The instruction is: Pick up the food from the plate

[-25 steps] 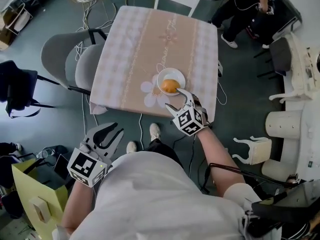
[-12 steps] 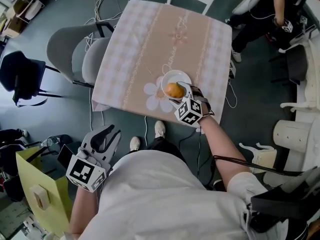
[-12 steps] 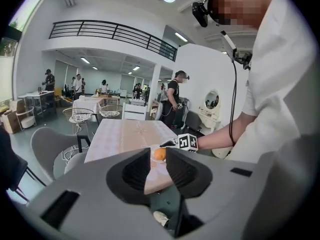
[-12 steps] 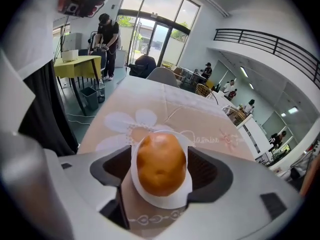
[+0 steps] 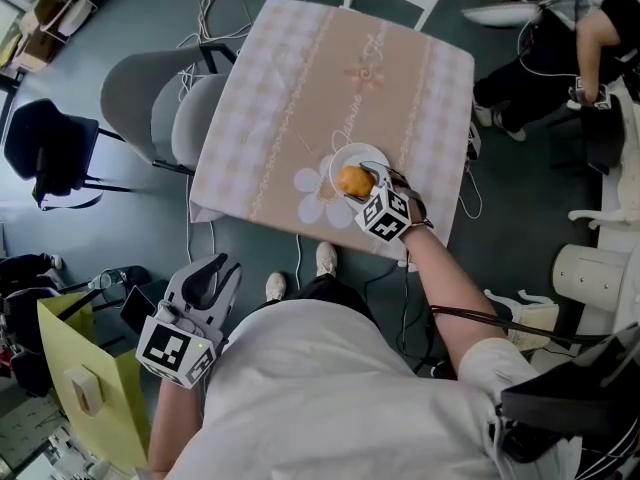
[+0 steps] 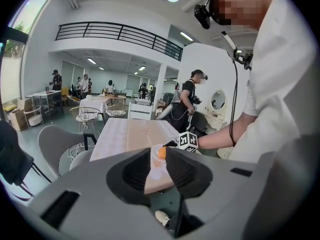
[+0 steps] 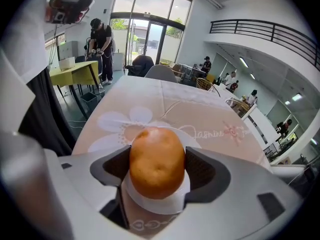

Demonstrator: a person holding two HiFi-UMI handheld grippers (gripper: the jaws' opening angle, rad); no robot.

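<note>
1. The left tongs (image 5: 215,273) hang low beside the person's body, short of the near edge of the surface (image 5: 300,78) and well apart from the plate (image 5: 362,151). The jaws stand part open with a clear gap. Nothing is between them and they touch nothing. The food shows only far off through that gap.
2. The right tongs (image 5: 365,186) reach over the near edge of the surface and point steeply down onto the plate, so this hand is much the nearer to the task's thing. The jaws have just been opening and now stand wide. The food (image 7: 156,159) sits between them with one pad at each flank. The pads lie at or just beside its skin, no squeeze shows, and it is not yet held.
3. The food is orange-brown and egg-shaped. It rests on the plate, centred in the right tongs. Its long axis runs roughly along the line in which the tongs point, so the jaws should close across its narrower width.
4. The plate is small, white and round, and lies near the front right corner of the surface. Its rim shows under the food, between the jaws.
5. Judgement: the coming move looks to be closing alone, with no further approach. The rounded flanks might slip under an off-centre pinch.
6. Beyond the plate, the surface carries nothing else that can be made out.
</note>
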